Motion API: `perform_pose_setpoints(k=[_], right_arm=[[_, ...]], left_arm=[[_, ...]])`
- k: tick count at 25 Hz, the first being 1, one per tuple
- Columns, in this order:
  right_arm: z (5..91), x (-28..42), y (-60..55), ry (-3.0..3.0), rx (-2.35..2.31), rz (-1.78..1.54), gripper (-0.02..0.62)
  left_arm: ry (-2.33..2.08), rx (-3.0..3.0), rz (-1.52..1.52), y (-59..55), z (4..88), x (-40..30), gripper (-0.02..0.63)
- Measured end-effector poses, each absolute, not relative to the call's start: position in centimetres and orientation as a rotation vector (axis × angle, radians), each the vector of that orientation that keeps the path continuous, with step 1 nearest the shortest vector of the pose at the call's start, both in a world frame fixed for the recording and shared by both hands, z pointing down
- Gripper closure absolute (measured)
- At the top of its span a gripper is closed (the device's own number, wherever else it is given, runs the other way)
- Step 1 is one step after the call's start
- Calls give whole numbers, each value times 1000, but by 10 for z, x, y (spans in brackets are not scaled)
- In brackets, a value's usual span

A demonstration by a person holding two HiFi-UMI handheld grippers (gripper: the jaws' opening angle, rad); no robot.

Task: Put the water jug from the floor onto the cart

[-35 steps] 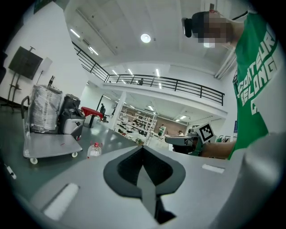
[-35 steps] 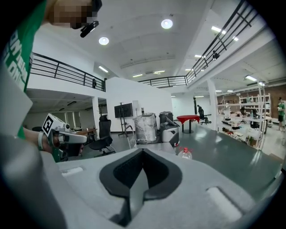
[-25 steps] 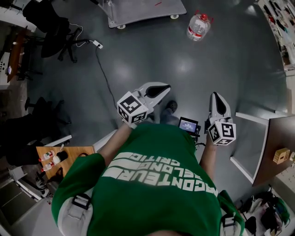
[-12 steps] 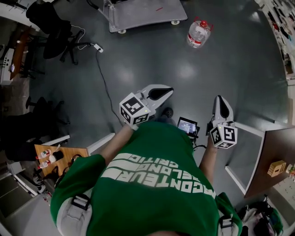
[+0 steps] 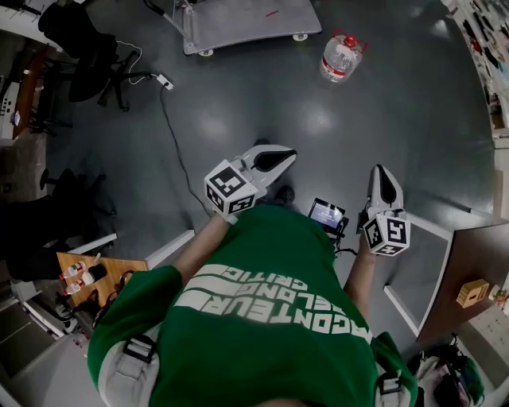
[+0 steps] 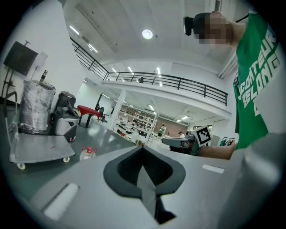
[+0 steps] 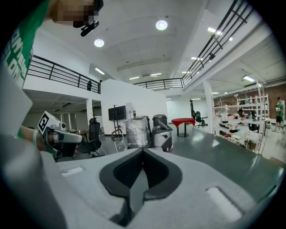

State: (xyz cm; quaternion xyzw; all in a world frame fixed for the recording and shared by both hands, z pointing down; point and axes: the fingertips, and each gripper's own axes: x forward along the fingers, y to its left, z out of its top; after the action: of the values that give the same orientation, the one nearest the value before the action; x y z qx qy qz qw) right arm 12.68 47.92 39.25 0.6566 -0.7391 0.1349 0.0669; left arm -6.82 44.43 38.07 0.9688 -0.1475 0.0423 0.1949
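I judge this the approach step: the jug [image 5: 342, 57] stands far off on the floor [image 5: 318, 119], right of the cart [image 5: 246, 20]. My left tool [image 5: 284, 154] and right tool [image 5: 380, 172] are pressed together and empty, and next they must spread.

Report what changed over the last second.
The person has walked a little nearer the water jug and cart, carrying both grippers along. Nothing was taken hold of or let go. Left gripper and right gripper stay shut and empty; the jug still stands on the floor beside the cart.
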Motion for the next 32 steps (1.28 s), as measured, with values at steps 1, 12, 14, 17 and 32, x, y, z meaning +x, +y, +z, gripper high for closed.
perform_pose_setpoints(k=[1,12,14,17,32], right_arm=[[393,129,477,-2217,1986,407,603],[392,156,396,-2141,2005,407,603],[392,155,375,-2137,1999,408,603],[389,153,343,-2130,1995,405,603],[400,107,216,-2097,1924,377,603]], left_arm=[[-411,2714,116,440,382,-68,594],[-389,2698,103,351,390,-57,594],[-387,2695,104,328,391,-57,594],[-376,2704,92,294,387,-56,594],[-264,2743,89,173,382,-68,594]])
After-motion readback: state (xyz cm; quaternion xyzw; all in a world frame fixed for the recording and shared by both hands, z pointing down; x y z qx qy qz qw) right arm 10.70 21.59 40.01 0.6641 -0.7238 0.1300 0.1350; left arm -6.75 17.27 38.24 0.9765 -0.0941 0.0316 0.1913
